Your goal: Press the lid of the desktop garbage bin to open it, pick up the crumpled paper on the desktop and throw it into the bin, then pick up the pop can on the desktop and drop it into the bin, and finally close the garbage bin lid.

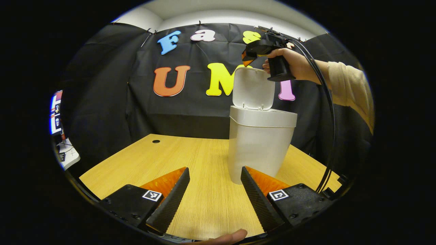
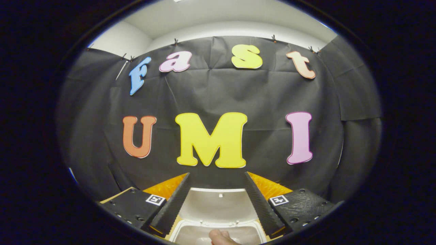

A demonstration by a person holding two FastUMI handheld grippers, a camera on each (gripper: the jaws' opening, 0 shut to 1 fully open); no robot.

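The white desktop bin (image 1: 260, 146) stands on the wooden table (image 1: 190, 160), right of centre, with its lid (image 1: 253, 87) swung upright. My left gripper (image 1: 214, 169) hovers low over the table in front of the bin, open with nothing between its fingers. A hand holds my right gripper (image 1: 248, 58) just above the top edge of the raised lid. In the right gripper view, my right gripper (image 2: 216, 174) is open and empty, looking down past the lid's inner face (image 2: 218, 204) to the bin's open mouth (image 2: 190, 234).
A round cable hole (image 1: 156, 141) sits near the table's far left edge. A black cable (image 1: 329, 136) hangs from the right gripper down past the bin's right side. A sleeved arm (image 1: 347, 88) reaches in from the right. Small items (image 1: 66, 154) lie off the table at left.
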